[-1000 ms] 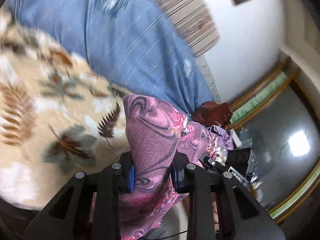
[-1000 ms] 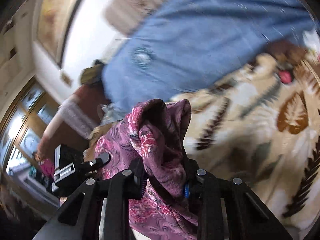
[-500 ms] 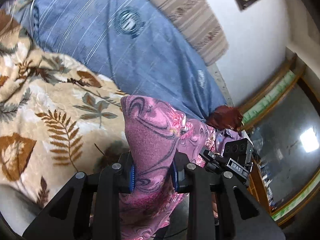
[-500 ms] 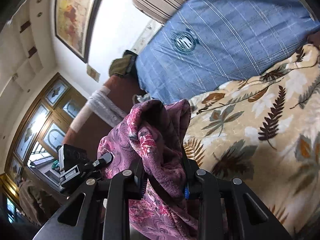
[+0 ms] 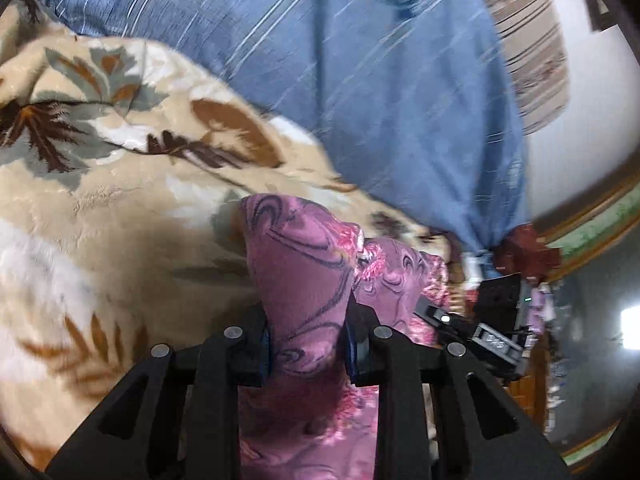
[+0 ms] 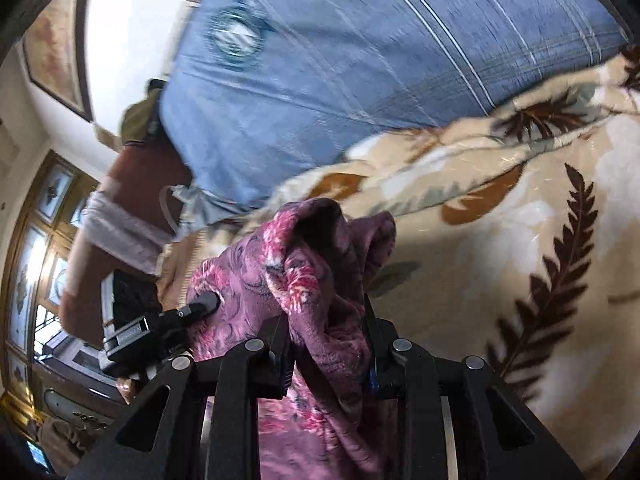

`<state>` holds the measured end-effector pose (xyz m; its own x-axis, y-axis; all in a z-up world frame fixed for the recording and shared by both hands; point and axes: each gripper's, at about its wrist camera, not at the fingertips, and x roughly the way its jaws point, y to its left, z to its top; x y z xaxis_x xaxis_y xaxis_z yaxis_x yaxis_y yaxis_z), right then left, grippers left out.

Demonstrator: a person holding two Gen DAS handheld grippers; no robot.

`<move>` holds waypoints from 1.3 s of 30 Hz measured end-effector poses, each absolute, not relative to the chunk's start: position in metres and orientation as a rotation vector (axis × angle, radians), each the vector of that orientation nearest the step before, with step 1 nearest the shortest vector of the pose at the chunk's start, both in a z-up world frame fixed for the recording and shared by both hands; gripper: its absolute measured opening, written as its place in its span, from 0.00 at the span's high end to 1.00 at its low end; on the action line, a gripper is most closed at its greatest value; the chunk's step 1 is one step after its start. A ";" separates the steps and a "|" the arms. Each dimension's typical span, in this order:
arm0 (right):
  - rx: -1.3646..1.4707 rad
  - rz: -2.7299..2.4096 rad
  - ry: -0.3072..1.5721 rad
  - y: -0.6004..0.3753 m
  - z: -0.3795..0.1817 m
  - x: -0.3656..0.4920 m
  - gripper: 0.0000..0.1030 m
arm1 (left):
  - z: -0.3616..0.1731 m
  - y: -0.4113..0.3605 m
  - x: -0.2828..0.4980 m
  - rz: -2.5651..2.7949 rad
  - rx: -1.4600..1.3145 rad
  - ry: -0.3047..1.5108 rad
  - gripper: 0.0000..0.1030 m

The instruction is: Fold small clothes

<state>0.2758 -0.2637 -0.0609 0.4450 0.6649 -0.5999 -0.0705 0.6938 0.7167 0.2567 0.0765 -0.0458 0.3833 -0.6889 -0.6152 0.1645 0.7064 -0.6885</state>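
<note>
A small pink-purple floral garment (image 5: 304, 272) is pinched between the fingers of my left gripper (image 5: 306, 344), which is shut on one bunched corner. My right gripper (image 6: 326, 356) is shut on another bunched corner of the same garment (image 6: 312, 280). The cloth hangs down between and below both grippers, held just above a beige leaf-print blanket (image 5: 100, 208) on the bed. The other gripper shows as a black device at the right of the left wrist view (image 5: 492, 320) and at the left of the right wrist view (image 6: 148, 332).
A large blue striped pillow (image 5: 380, 92) lies behind the blanket; it also shows in the right wrist view (image 6: 360, 80). A striped headboard cushion (image 5: 528, 40) and white wall stand beyond. Wooden-framed doors (image 6: 36, 260) and a dark red object (image 5: 524, 252) are at the bed's side.
Both grippers have moved forward and lower over the blanket with the garment still held; the blanket and blue pillow now fill more of each view.
</note>
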 end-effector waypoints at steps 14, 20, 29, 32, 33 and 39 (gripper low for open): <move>0.719 0.369 0.986 -0.284 -0.071 0.248 0.49 | -0.049 0.085 0.222 -0.453 -0.426 1.014 0.43; 0.662 0.371 0.969 -0.266 -0.050 0.143 0.39 | -0.038 0.120 0.140 -0.372 -0.482 1.011 0.36; 0.738 0.294 1.078 -0.258 -0.096 0.081 0.44 | -0.069 0.111 0.071 -0.355 -0.473 1.088 0.36; 0.781 0.283 1.093 -0.257 -0.108 0.078 0.59 | -0.085 0.108 0.071 -0.321 -0.461 1.110 0.36; 0.794 0.282 1.090 -0.257 -0.110 0.077 0.61 | -0.089 0.109 0.070 -0.325 -0.476 1.114 0.36; 0.780 0.277 1.116 -0.252 -0.113 0.073 0.63 | -0.072 0.116 0.061 -0.344 -0.509 1.034 0.37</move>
<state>0.0725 -0.2516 -0.1133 0.4388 0.5658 -0.6981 0.1736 0.7089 0.6836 0.0607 0.1159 -0.0724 0.4741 -0.4999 -0.7248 0.0343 0.8330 -0.5522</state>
